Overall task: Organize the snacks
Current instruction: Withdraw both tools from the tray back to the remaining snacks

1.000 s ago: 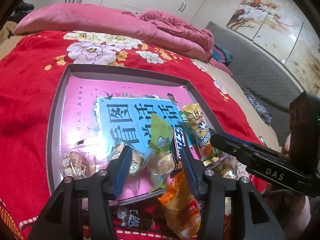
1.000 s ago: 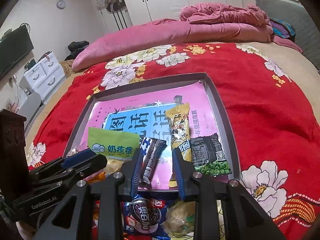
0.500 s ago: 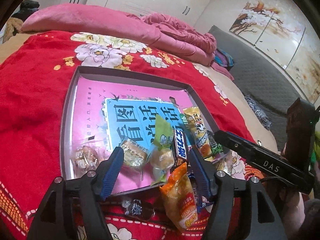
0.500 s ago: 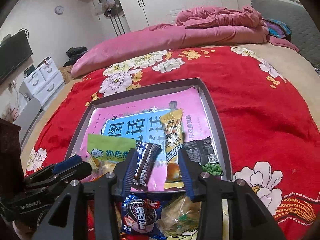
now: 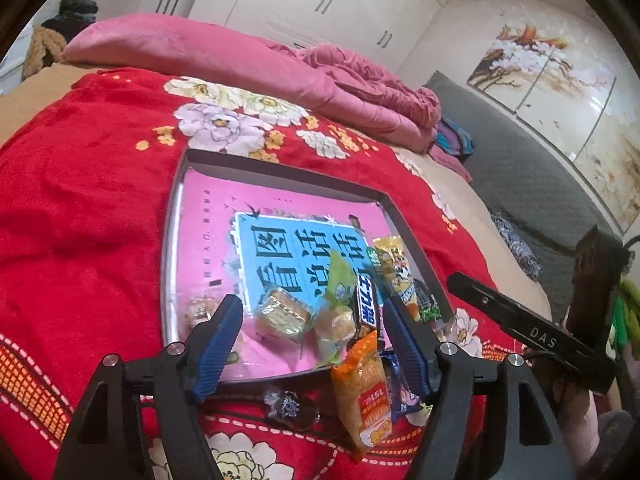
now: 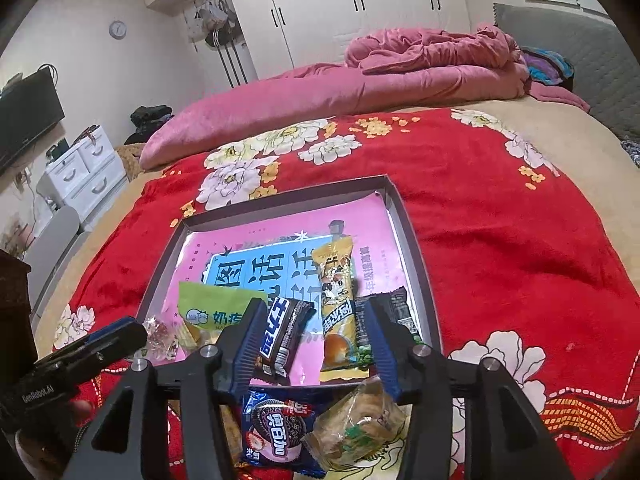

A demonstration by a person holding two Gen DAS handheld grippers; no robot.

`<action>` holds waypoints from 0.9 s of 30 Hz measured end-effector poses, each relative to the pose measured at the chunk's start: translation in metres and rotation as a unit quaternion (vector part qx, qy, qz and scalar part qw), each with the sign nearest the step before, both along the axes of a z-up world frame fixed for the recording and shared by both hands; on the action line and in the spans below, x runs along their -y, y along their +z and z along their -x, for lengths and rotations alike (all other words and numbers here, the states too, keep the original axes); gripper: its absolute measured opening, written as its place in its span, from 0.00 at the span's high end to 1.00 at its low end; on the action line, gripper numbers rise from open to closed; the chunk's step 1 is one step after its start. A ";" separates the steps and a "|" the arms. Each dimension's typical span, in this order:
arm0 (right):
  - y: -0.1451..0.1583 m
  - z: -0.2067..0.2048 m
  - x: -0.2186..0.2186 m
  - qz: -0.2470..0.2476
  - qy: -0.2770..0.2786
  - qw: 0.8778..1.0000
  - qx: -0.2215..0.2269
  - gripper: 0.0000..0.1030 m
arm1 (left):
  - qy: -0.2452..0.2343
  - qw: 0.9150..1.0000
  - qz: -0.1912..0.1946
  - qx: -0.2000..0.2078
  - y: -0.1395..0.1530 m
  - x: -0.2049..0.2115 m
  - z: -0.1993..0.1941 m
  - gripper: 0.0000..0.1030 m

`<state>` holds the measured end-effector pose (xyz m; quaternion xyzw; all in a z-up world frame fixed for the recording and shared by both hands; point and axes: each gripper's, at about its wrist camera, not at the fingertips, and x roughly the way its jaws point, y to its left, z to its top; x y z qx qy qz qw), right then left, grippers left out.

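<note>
A grey-rimmed tray with a pink and blue bottom lies on the red bedspread. Along its near edge lie a gold-wrapped biscuit, a green packet, a dark chocolate bar, a long yellow packet and a dark pea packet. My left gripper hovers over the biscuit and green packet, jaws opening, touching nothing. My right gripper hovers over the chocolate bar and yellow packet, jaws opening, pads clear of both.
In front of the tray on the bedspread lie an orange packet, a dark wrapped candy, a blue cookie packet and a clear-wrapped cake. A pink quilt lies across the bed's far side.
Both pairs of jaws have spread wider. The left gripper has drawn back and up from the tray. The chocolate bar now lies free in the tray between the right fingers.
</note>
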<state>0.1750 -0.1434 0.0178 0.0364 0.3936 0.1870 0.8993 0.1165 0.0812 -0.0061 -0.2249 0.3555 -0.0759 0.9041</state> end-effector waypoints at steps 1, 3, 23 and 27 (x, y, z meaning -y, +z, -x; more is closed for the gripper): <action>0.001 0.001 0.001 -0.001 0.000 1.000 0.001 0.48 | 0.003 1.000 0.002 -0.001 0.000 -0.002 0.001 0.28; 0.003 0.003 0.002 -0.004 -0.001 1.000 0.003 0.46 | 0.005 1.000 0.005 -0.002 0.001 -0.004 0.003 0.28; 0.018 0.019 0.012 -0.006 -0.002 1.000 0.018 0.45 | 0.022 1.000 -0.007 -0.010 0.004 -0.005 0.017 0.28; 0.021 0.023 0.015 -0.006 -0.001 1.000 0.020 0.44 | 0.019 1.000 -0.007 -0.011 0.005 -0.003 0.020 0.28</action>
